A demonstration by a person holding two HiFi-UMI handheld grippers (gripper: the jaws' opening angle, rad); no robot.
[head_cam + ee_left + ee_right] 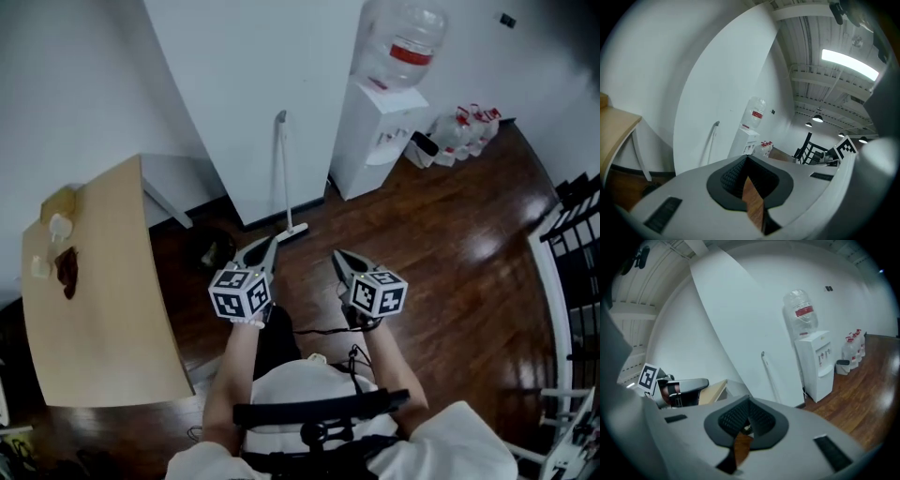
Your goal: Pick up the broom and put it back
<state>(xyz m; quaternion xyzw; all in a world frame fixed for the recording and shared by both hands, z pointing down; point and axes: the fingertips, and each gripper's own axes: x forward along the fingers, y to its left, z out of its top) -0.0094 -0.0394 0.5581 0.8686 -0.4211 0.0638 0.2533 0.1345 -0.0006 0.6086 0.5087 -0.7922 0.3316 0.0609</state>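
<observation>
The broom stands upright with its long pale handle leaning on the white wall and its head on the wooden floor. It also shows as a thin handle against the wall in the left gripper view and the right gripper view. My left gripper is held just short of the broom head, jaws together and empty. My right gripper hovers beside it to the right, also shut on nothing. Neither touches the broom.
A water dispenser with a large bottle stands against the wall right of the broom, with several water bottles beyond it. A wooden table is at the left, a dark object lies on the floor by it, and a black railing runs at the right.
</observation>
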